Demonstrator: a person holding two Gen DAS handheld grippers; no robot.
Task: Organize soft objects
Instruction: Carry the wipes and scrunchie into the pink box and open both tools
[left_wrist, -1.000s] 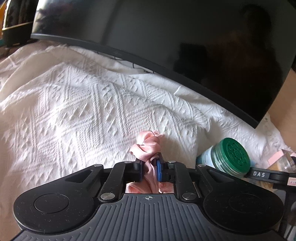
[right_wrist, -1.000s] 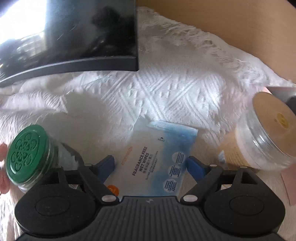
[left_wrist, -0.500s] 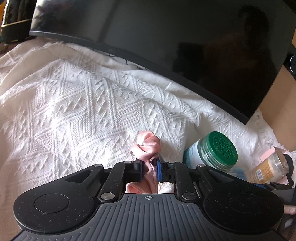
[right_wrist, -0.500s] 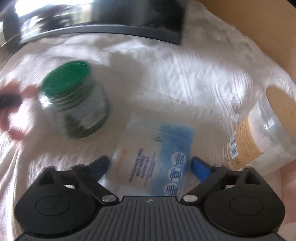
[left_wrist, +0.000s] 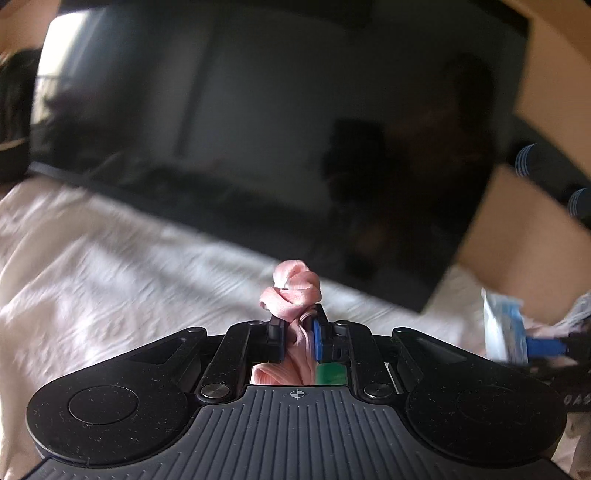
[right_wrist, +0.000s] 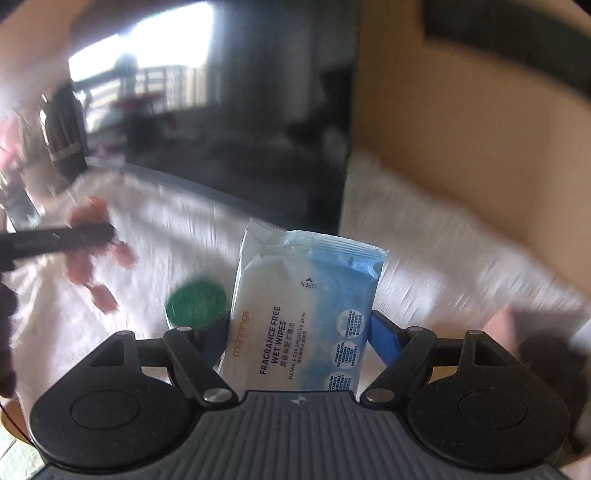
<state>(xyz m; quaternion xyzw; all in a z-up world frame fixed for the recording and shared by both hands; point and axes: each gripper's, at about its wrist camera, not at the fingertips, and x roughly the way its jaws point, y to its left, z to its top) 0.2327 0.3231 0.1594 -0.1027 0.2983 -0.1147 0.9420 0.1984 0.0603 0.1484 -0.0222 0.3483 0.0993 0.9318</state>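
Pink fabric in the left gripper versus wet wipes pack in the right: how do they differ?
The pink fabric is a crumpled, knotted bundle; the wet wipes pack is a flat printed pouch. The fabric fits between nearly closed jaws; the pack spreads them wide. Both are gripped and off the white cloth.

Pink satin scrunchie (left_wrist: 293, 291): bunched, pinched upright in my left tongs (left_wrist: 298, 332), raised. Blue-white wet wipes pack (right_wrist: 303, 314): upright, label readable, clamped between my right tongs (right_wrist: 299, 328).

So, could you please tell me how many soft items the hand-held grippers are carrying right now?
2. A pink fabric piece is pinched in the left hand-held gripper; a wet wipes pack sits between the right hand-held gripper's jaws. Others may lie out of view.
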